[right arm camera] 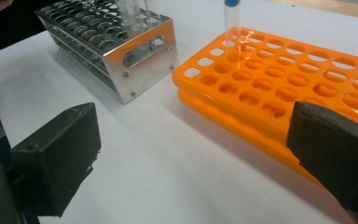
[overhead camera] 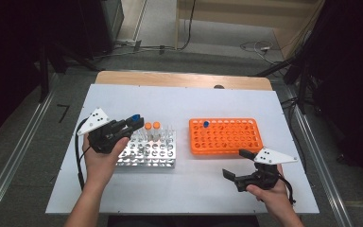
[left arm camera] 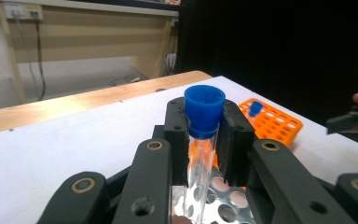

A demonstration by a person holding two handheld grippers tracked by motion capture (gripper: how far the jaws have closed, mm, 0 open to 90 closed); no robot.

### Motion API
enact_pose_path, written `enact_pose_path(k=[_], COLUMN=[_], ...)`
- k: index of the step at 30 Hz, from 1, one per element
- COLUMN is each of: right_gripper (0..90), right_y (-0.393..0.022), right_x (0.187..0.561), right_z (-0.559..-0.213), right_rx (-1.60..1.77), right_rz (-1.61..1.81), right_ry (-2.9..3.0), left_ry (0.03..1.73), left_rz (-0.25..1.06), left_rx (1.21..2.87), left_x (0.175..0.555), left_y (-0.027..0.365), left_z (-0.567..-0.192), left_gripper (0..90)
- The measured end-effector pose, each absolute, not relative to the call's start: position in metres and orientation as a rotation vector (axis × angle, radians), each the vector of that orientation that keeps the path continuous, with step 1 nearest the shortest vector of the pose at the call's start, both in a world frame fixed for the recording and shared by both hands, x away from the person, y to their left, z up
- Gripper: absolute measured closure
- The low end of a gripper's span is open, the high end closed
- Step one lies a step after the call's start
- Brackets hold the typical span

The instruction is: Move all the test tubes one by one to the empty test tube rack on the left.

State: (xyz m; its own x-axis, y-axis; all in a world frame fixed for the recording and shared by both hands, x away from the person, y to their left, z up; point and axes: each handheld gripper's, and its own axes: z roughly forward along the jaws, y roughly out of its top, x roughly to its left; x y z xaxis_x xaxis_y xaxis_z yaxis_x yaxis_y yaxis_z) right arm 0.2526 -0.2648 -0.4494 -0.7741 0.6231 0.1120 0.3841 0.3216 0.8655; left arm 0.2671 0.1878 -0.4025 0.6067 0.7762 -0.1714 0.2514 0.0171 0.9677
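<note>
The left gripper (overhead camera: 131, 124) is clamped on a clear tube with a blue cap (left arm camera: 204, 126), its two black jaws pressed against the tube just under the cap. The tube stands upright between them, above the metal rack (overhead camera: 151, 150), which sits left of the middle of the white tabletop (overhead camera: 123, 189). The left hand (overhead camera: 99, 158) comes up from the near edge with the forearm slanting slightly toward the centre; the wrist is bent so the gripper points forward and toward the right edge, over the rack's far left corner. Two tubes with orange caps (overhead camera: 151, 126) stand in the rack's far row, just beside the held tube.

The right gripper (overhead camera: 234, 163) has its jaws spread wide with nothing between them. The right hand (overhead camera: 272, 189) holds it low near the near right corner of the tabletop, pointing toward the left edge, just short of the near side of the orange rack (overhead camera: 227, 137). That rack lies right of the middle, and one blue-capped tube (overhead camera: 206, 125) stands in its far left corner.
</note>
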Motion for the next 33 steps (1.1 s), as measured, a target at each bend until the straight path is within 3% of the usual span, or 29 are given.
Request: enact_pose_path(k=[17,33], right_gripper=[1.5,1.5], right_y=[-0.297,-0.299], right_x=[0.26,0.262], right_z=[-0.46,-0.465], right_rx=[1.005,1.025], right_rz=[1.383,1.377], right_ry=[2.321,2.323], left_ry=[0.964,0.995], left_rz=[0.599,0.599], left_rx=[1.533,1.677], left_x=[0.29,0.297], left_y=[0.194,0.179], left_z=[-0.422,-0.438], left_gripper=[76.7,76.5])
